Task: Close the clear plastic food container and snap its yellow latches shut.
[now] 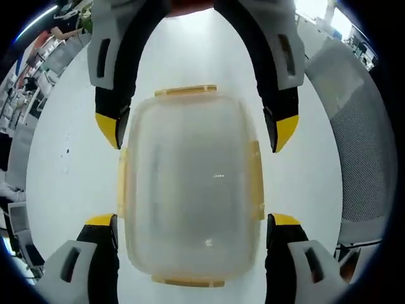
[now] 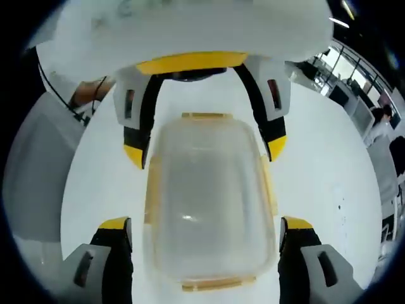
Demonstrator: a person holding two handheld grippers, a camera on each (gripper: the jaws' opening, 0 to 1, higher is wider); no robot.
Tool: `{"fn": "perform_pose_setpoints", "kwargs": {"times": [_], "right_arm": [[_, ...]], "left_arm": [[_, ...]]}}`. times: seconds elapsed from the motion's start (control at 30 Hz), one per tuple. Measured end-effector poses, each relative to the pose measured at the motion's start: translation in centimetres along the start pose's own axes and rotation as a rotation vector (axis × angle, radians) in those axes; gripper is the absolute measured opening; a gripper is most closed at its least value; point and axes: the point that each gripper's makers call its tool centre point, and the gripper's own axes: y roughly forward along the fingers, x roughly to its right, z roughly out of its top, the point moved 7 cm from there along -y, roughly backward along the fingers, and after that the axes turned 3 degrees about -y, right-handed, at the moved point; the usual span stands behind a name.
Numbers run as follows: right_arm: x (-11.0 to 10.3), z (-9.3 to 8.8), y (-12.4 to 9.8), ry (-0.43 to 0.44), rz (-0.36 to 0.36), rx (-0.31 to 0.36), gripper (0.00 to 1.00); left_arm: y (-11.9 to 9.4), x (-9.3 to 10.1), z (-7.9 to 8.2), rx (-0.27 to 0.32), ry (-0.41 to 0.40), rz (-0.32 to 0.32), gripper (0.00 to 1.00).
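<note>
Yellow-tipped jaws of the left gripper (image 1: 192, 221) sit right at the bottom of the left gripper view, spread wide with one tip on each long side of the container (image 1: 188, 190), released and not pinching anything. Same deal in the right gripper view: the right gripper (image 2: 205, 225) is spread on either side of the box, nothing grasped, and you can see the other gripper coming in from the far end, so the two face each other over it. One clear plastic container, sitting flat on the white table (image 1: 304, 183) between the two tools. Its lid (image 2: 209, 190) looks already down and lined up with the base, so the closing part seems done. I count four yellow latches, one per side, e.g. the far-end one (image 1: 185, 91) and a side one (image 1: 256, 180). Honestly the fisheye blur makes it hard to say whether they're clicked, but they look like they're flaring outward a bit, so I'd guess snapping all four is what's left.
</note>
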Motion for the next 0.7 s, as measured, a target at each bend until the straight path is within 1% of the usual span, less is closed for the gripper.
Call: {"fn": "perform_pose_setpoints", "kwargs": {"times": [0.1, 0.37, 0.43, 0.5, 0.57, 0.6, 0.67, 0.7], "right_arm": [[-0.1, 0.1, -0.3, 0.007, -0.008, 0.013, 0.98], [0.0, 0.1, -1.1, 0.023, -0.035, 0.034, 0.97], [0.1, 0.3, -1.3, 0.06, -0.052, 0.07, 0.97], [0.2, 0.3, -1.7, 0.077, -0.068, 0.086, 0.97], [0.1, 0.3, -2.0, 0.108, -0.077, 0.109, 0.97], [0.1, 0.3, -2.2, 0.126, -0.087, 0.119, 0.97], [0.0, 0.2, -2.5, 0.128, -0.094, 0.131, 0.97], [-0.2, 0.2, -2.6, 0.132, -0.098, 0.136, 0.97]], "left_arm": [[-0.3, 0.2, -0.1, 0.014, -0.027, 0.004, 0.98], [-0.8, 0.4, -0.2, 0.039, -0.044, 0.027, 0.97], [-1.1, 0.4, -0.2, 0.057, -0.052, 0.041, 0.97], [-1.4, 0.4, -0.2, 0.077, -0.065, 0.051, 0.97], [-1.7, 0.3, -0.2, 0.099, -0.085, 0.063, 0.97], [-1.9, 0.2, -0.3, 0.118, -0.108, 0.066, 0.97], [-2.2, 0.2, -0.3, 0.142, -0.14, 0.069, 0.97], [-2.5, 0.1, -0.4, 0.155, -0.148, 0.082, 0.97]]}}
